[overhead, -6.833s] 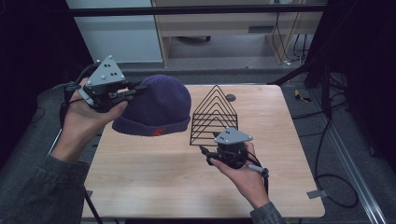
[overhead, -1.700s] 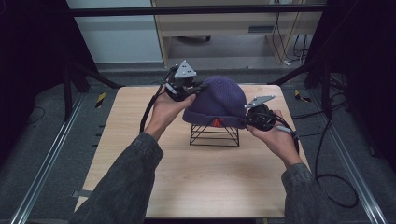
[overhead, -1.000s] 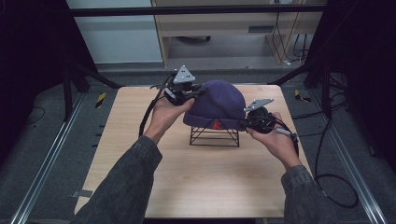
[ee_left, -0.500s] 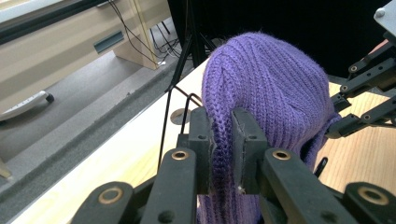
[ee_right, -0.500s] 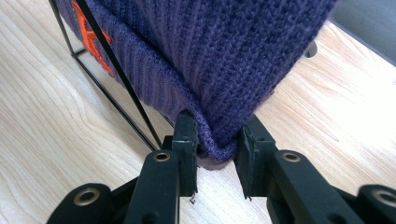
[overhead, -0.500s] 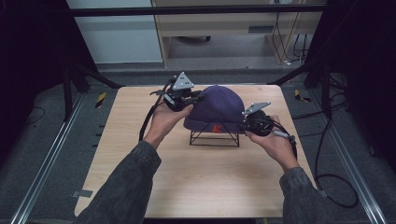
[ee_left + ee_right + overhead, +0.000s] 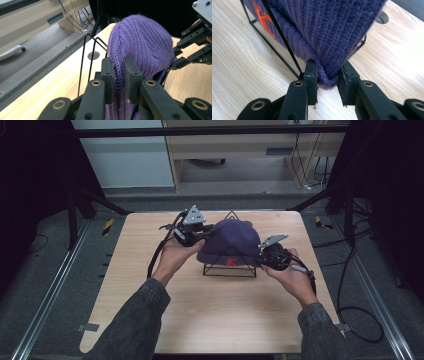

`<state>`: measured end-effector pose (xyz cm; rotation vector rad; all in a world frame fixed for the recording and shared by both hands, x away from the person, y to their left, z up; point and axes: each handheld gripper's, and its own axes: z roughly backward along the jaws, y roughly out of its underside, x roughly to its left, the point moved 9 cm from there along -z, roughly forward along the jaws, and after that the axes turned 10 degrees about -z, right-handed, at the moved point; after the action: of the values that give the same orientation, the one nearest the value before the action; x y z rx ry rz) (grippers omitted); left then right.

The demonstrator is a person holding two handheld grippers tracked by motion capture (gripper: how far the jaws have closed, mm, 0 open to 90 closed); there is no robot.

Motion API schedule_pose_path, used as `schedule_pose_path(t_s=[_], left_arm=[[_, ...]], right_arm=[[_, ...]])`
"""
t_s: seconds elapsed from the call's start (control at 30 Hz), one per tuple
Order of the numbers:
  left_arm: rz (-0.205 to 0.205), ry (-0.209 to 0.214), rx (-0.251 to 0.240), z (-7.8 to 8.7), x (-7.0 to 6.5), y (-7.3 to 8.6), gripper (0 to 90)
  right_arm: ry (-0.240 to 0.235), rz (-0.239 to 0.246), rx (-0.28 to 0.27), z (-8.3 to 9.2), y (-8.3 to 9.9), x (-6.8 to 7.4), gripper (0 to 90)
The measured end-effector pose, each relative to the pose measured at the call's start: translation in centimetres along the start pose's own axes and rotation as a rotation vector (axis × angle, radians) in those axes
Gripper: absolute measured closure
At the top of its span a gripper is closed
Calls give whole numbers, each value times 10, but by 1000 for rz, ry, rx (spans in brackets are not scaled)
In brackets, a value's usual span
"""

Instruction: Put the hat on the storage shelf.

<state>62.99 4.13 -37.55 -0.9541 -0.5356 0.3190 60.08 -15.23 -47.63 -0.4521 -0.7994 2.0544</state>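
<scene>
The purple knit hat (image 7: 229, 242) drapes over the black wire rack (image 7: 230, 270) near the middle of the wooden table (image 7: 220, 320), hiding most of the rack; just its base and one peak poke out behind the hat. At the hat's left, the left gripper (image 7: 118, 80) pinches a fold of knit tightly between its jaws. At the hat's right edge, the right gripper (image 7: 327, 81) has the brim's corner caught between its jaws. The orange letter (image 7: 263, 18) is partly cut off there. Since half a second ago the hat has sunk lower on the rack.
</scene>
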Motion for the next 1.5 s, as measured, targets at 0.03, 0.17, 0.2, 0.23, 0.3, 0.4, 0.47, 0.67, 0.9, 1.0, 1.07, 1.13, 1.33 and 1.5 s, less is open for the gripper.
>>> schedule_pose_path(t_s=[0.03,0.17,0.2,0.23,0.3,0.4,0.47,0.67,0.9,1.0,1.07,1.13,1.33,1.5], left_arm=[[2,2,6,0,0,2,794],[12,7,7,-2,-2,10,794],[13,8,7,-3,-3,12,793],[15,8,4,-2,-4,13,794],[19,9,1,-2,-5,16,793],[23,13,10,-5,-6,21,793],[25,18,9,-5,-7,24,793],[24,28,13,-8,-11,28,793],[27,34,30,-12,-14,37,793],[29,38,33,-13,-14,40,793],[28,40,33,-13,-15,41,793],[28,40,33,-13,-16,41,793],[32,42,36,-13,-16,43,792],[31,39,39,-13,-16,44,787]], right_arm=[[-1,-3,2,0,0,0,711],[-1,-1,10,-3,4,-1,710],[1,0,12,-3,5,-1,710],[0,-1,12,-4,6,-1,710],[-1,-1,11,-4,8,-1,709],[-2,-2,21,-6,12,-2,706],[-3,-2,22,-7,12,-2,706],[-9,-12,35,-11,17,-4,705],[-16,-14,53,-18,23,-4,700],[-22,-15,56,-20,24,-4,699],[-24,-17,58,-22,26,-3,696],[-21,-20,63,-23,27,-3,692],[-15,-24,69,-24,28,-3,648],[-13,-31,80,-23,31,-5,615]])
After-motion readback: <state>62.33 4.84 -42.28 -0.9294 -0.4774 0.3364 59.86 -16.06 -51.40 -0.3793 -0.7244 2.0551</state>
